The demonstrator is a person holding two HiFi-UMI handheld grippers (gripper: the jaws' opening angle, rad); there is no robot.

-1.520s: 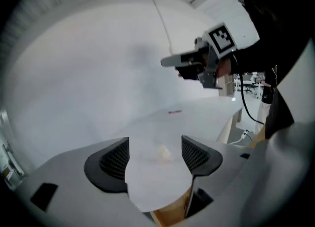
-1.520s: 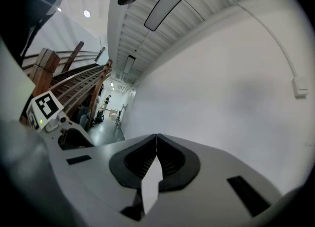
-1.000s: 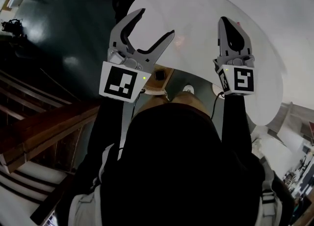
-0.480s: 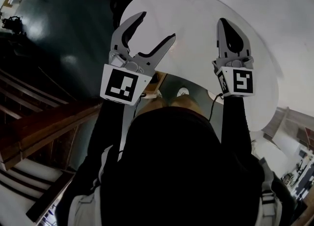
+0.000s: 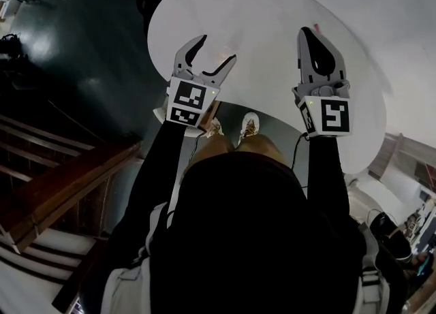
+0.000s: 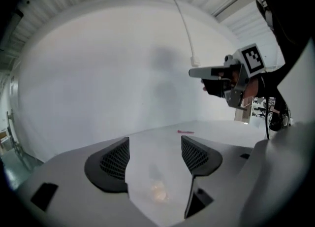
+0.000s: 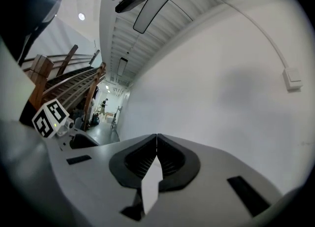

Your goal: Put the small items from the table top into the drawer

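Observation:
A round white table top (image 5: 272,67) fills the upper middle of the head view. My left gripper (image 5: 215,48) hangs over its near left part, open, with nothing between the jaws. My right gripper (image 5: 310,32) is held over the table's right side, shut with nothing in it. A small thin red item (image 5: 315,25) lies on the table just beyond the right gripper's tip. The left gripper view shows the same red item (image 6: 185,132) ahead of the open left gripper (image 6: 155,147), with the right gripper (image 6: 211,73) raised above it. In the right gripper view the jaws of the right gripper (image 7: 156,140) meet. I see no drawer clearly.
A dark green floor (image 5: 82,47) lies left of the table, with wooden steps and planks (image 5: 48,183) at the lower left. The person's shoes (image 5: 248,125) show under the table's near rim. A white wall (image 6: 123,63) stands behind the table. The left gripper's marker cube (image 7: 49,117) shows at the left.
The left gripper has moved forward and right over the table, still open. The right gripper has stayed shut and hardly moved. The head view has shifted, showing more of the table.

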